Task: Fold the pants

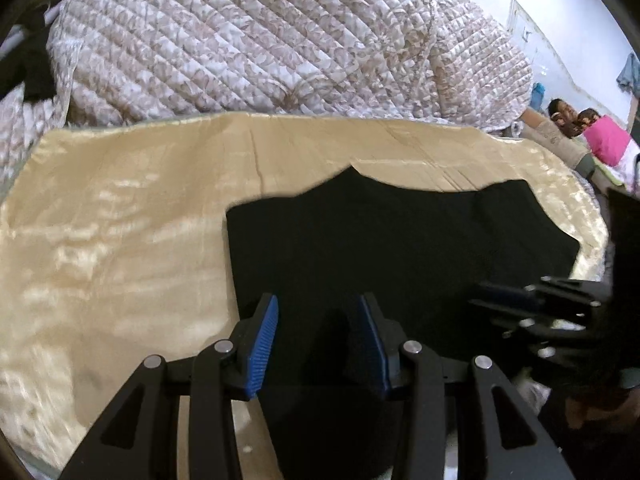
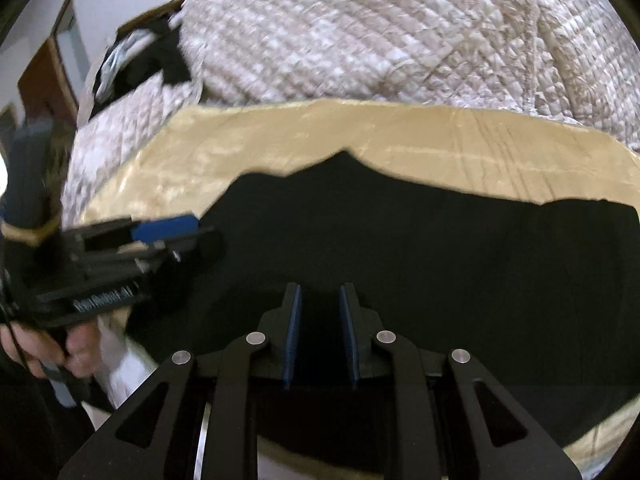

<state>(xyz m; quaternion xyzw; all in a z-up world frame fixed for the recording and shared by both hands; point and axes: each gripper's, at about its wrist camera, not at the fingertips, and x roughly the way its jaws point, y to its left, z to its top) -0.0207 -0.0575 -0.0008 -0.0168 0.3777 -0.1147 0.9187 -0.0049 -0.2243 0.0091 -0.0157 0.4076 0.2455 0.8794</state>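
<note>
A shiny cream satin sheet (image 1: 120, 240) is backing the flat black pants (image 1: 380, 240) for folding; the left gripper (image 1: 316, 344) is hovering half-open and empty, the right gripper (image 2: 319, 336) is standing narrowly open and empty.

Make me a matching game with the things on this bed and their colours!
Things:
1. pants
2. sheet
3. quilt
4. gripper pads

Colours:
A. blue
B. white with a beige pattern
C. black
D. shiny cream-gold

Pairs: 1-C, 2-D, 3-B, 4-A
</note>
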